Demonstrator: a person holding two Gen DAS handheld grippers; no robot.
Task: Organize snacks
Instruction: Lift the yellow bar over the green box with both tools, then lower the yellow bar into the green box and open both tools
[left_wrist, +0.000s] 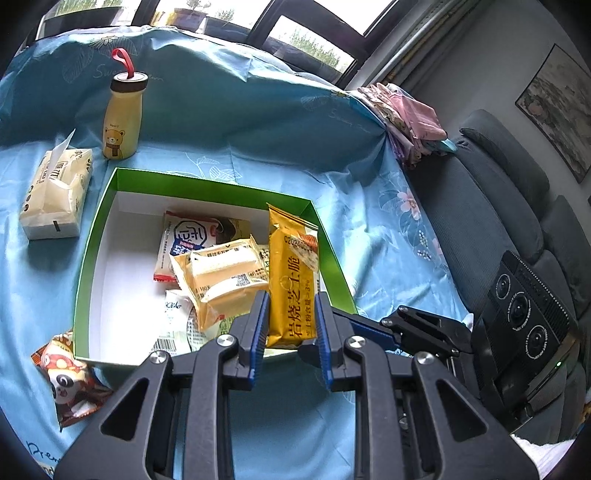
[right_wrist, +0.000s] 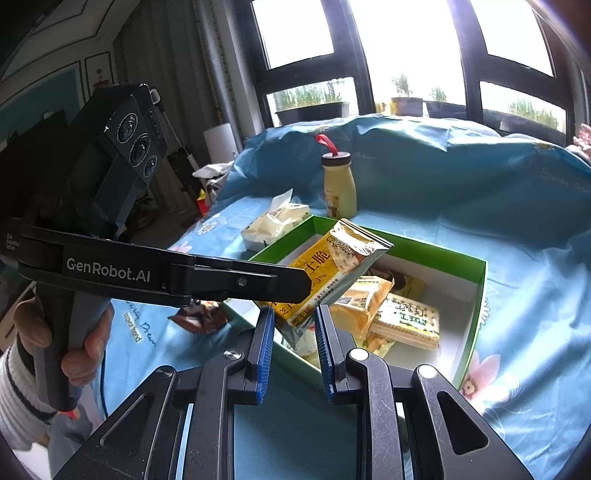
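Note:
My left gripper (left_wrist: 291, 317) is shut on a yellow snack packet (left_wrist: 291, 280) and holds it above the near right corner of the green box (left_wrist: 207, 182). The packet also shows in the right wrist view (right_wrist: 332, 269), held by the left gripper's fingers (right_wrist: 258, 282) over the box (right_wrist: 476, 291). Several snack packs (left_wrist: 221, 273) lie inside the box. My right gripper (right_wrist: 293, 332) is open and empty, just below the packet's lower end. A brown cartoon snack bag (left_wrist: 68, 384) lies on the blue cloth left of the box.
A yellow bear bottle (left_wrist: 123, 118) and a tissue pack (left_wrist: 55, 192) stand behind the box on the blue cloth (left_wrist: 258, 122). A grey sofa (left_wrist: 498, 206) is at the right. Folded pink cloth (left_wrist: 410, 122) lies at the table's far right corner.

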